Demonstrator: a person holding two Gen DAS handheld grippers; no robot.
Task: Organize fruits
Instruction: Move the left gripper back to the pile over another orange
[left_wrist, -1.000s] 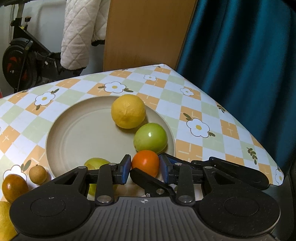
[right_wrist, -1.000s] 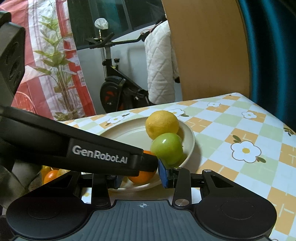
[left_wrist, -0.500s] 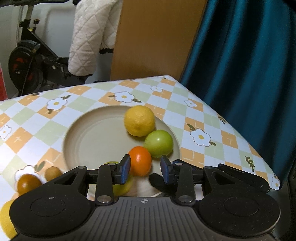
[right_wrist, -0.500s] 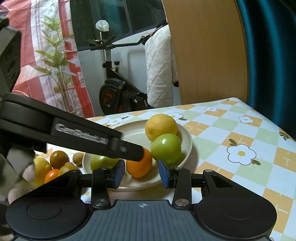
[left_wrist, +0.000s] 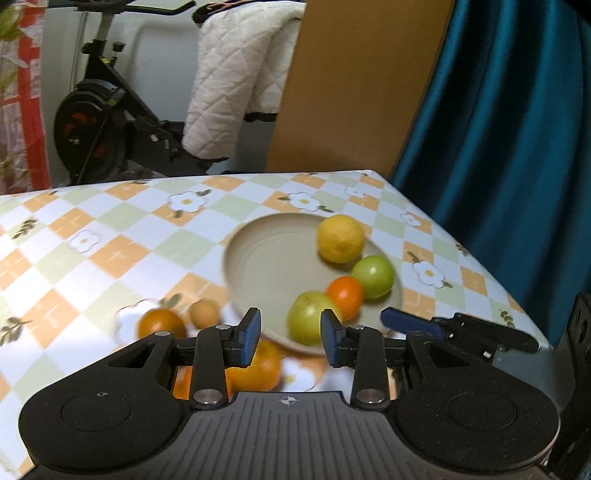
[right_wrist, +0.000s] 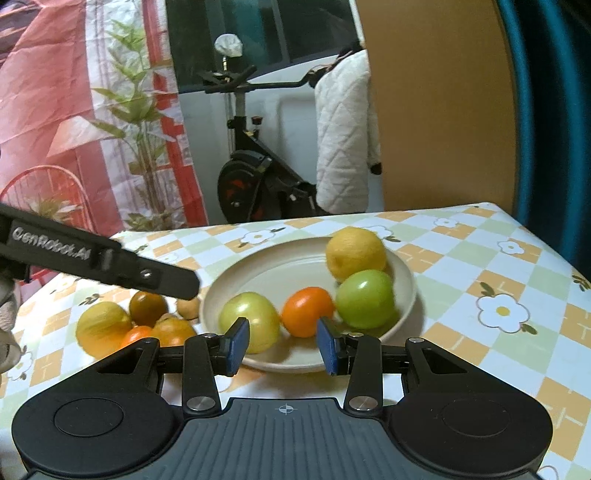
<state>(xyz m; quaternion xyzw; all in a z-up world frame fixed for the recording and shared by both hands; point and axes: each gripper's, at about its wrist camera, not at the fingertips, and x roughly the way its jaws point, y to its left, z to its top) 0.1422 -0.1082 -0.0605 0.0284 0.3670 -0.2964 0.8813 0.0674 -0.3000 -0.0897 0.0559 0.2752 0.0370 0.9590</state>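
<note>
Both my tongs are empty right now: left tongs (left_wrist: 290, 338) and right tongs (right_wrist: 282, 347) each hang slightly spread, pinching nothing. Just past them the plate (right_wrist: 280, 267) holds a lemon (right_wrist: 355, 253), two green fruits and an orange one (right_wrist: 307, 311). More fruit (right_wrist: 103, 326) lies loose on the bench (right_wrist: 491, 266), left of the plate.

Left wrist view smears the loose fruit near the table's (left_wrist: 92, 258) near-left edge: an orange fruit (left_wrist: 258, 365) sits half hidden behind the left gripper's (left_wrist: 290, 338) finger. In the right view, that gripper's arm is cut off at the frame's left edge.
</note>
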